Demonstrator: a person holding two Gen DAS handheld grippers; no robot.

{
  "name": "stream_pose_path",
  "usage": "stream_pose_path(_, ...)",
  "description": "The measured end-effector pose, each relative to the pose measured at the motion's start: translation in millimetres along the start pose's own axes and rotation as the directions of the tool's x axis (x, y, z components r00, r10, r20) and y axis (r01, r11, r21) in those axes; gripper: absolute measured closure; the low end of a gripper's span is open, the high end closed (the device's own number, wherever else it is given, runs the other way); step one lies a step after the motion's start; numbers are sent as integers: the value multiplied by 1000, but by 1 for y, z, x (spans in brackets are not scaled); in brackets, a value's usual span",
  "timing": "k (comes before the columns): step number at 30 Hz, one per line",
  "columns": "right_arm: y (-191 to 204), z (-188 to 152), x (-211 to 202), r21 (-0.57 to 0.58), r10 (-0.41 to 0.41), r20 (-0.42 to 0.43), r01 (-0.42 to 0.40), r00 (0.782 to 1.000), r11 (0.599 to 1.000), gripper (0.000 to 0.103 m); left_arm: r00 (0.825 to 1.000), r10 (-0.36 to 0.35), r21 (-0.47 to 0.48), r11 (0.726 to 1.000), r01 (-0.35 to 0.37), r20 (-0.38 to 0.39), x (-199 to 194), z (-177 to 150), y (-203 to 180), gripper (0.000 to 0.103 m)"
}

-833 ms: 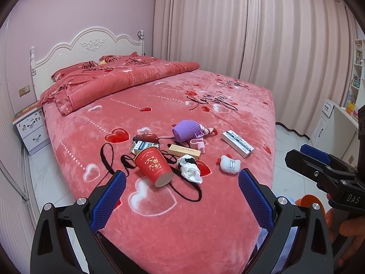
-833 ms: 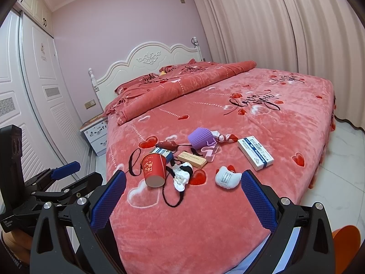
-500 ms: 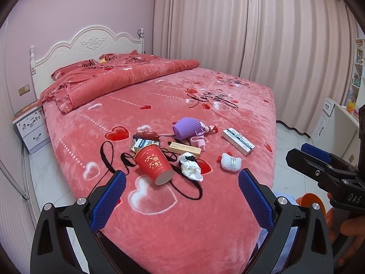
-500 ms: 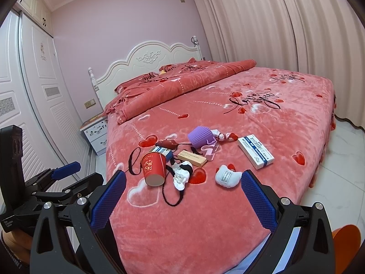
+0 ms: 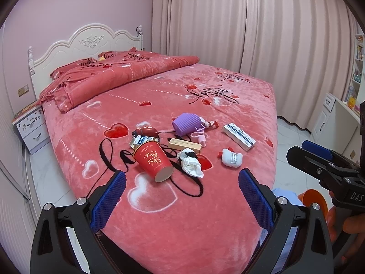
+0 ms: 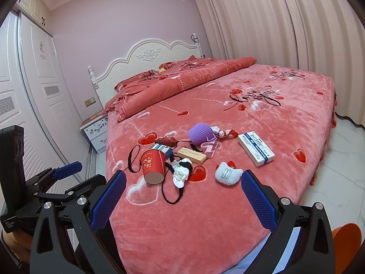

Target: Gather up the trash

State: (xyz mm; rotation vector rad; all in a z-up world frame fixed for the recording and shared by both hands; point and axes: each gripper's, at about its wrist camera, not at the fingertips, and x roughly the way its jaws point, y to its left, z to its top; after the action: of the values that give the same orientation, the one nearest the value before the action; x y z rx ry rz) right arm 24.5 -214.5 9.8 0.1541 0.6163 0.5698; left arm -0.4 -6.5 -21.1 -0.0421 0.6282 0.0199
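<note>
Crumpled white tissue (image 5: 190, 164) beside a tapered red paper cup (image 5: 153, 161) on plush bedspread (image 5: 205, 217); both grippers' jaws gape empty

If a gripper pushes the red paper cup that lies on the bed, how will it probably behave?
The red paper cup lies on its side, so it would probably roll in a curve, though the plush blanket may slow it. It looks empty and thin-walled, so likely light and easily crushed.

Plenty of bare bed (image 5: 205, 223) right ahead of the fingers (image 5: 109, 201), nothing in the way there. Further out it's cluttered: red cup (image 5: 154, 162) tipped over, crumpled tissue (image 5: 190, 166) beside it, black cord (image 5: 109, 155) looping around both.
</note>
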Motion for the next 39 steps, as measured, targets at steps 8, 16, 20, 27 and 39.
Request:
stream_pose_path(8,1,0,0,-2,3,1,-3,1000,1000,5,1000,0,6,1000,0,-10,2,0,-1,6)
stream_pose_path(16,-5,4,1,-77,45,9,-44,999,996,5,999,13,78,997,-9,-44,9,0,-4,6)
stream_pose_path(20,-11,6,4,-116,65,-4,-65,998,991,5,997,-1,94,996,8,-76,17,2,-2,6)
stream_pose_path(27,-30,5,18,-79,153,-22,-155,988,985,5,993,-24,141,989,40,-116,33,6,-4,6)
stream_pose_path(39,-67,6,63,-101,114,-171,-132,979,986,5,948,-232,185,944,274,-219,90,21,-18,6)
